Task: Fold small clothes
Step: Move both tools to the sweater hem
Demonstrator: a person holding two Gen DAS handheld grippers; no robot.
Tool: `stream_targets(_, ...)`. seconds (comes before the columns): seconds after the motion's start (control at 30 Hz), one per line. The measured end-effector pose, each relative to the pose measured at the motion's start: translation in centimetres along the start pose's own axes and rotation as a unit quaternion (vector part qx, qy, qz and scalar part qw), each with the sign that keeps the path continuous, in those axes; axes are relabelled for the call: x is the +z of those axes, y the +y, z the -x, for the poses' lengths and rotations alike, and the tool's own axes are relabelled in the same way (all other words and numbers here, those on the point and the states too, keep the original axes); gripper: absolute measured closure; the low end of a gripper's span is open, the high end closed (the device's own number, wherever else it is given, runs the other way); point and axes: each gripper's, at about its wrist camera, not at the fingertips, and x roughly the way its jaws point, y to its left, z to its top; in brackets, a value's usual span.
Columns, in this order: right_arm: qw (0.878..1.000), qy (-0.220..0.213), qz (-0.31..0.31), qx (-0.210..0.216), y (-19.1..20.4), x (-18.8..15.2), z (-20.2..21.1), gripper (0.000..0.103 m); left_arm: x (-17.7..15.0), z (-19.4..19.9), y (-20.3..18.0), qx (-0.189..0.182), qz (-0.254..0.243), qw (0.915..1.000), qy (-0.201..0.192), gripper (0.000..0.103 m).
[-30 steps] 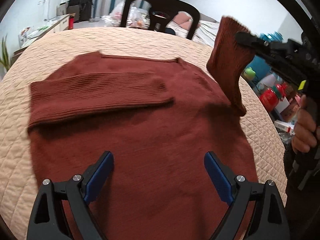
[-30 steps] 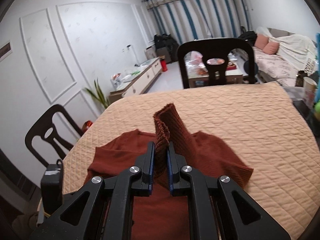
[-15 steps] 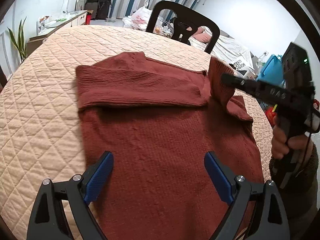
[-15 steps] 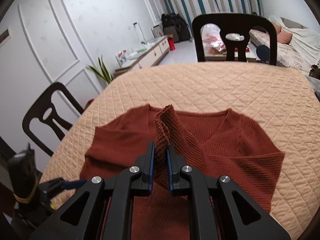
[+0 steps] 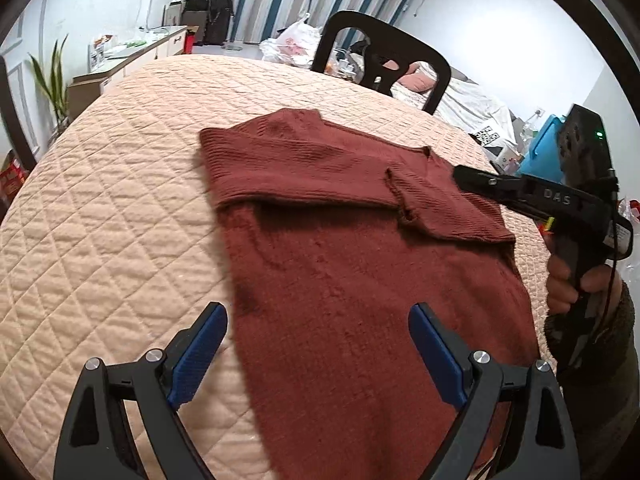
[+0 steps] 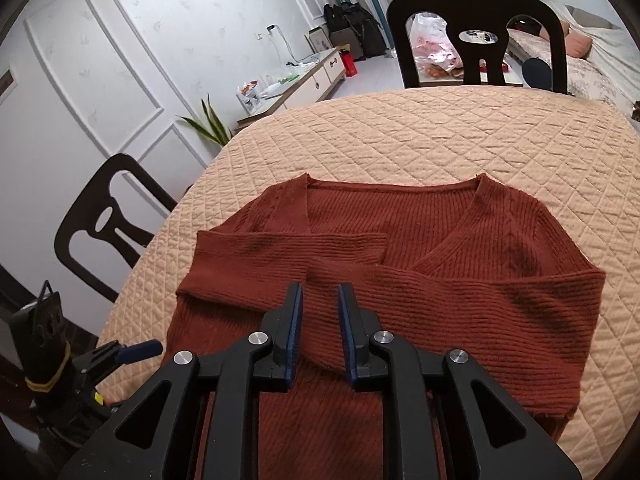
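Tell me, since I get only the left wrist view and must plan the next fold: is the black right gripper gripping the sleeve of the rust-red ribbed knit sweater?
Observer: No. The black right gripper has its jaws parted with nothing between them. The right sleeve of the rust-red ribbed knit sweater lies flat across the chest.
Operator: Where is its cuff?
Observer: The cuff lies just ahead of that gripper, overlapping the end of the other folded sleeve.
Operator: Anything by the table's left side?
Observer: A black chair with a cut-out back stands close beside the peach quilted table cover.
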Motion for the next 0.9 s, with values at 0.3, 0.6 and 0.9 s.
stream_targets(0.3,1.0,-0.017,0.001,-0.019,-0.8,-2.2,3.5,0.082,-1.7,1.1,1.0,0.021,0.017,0.9996,0.011,0.01)
stream_targets(0.6,0.995,-0.006,-0.008,-0.097,-3.3,-8.0,7.0,0.067,-3.7,1.8,0.7,0.018,0.007,0.9996,0.022,0.01)
stream_targets(0.9,0.99,-0.01,-0.012,-0.141,-3.2,-13.4,9.9,0.051,-5.8,3.0,0.5,0.005,0.01,0.9998,0.017,0.01)
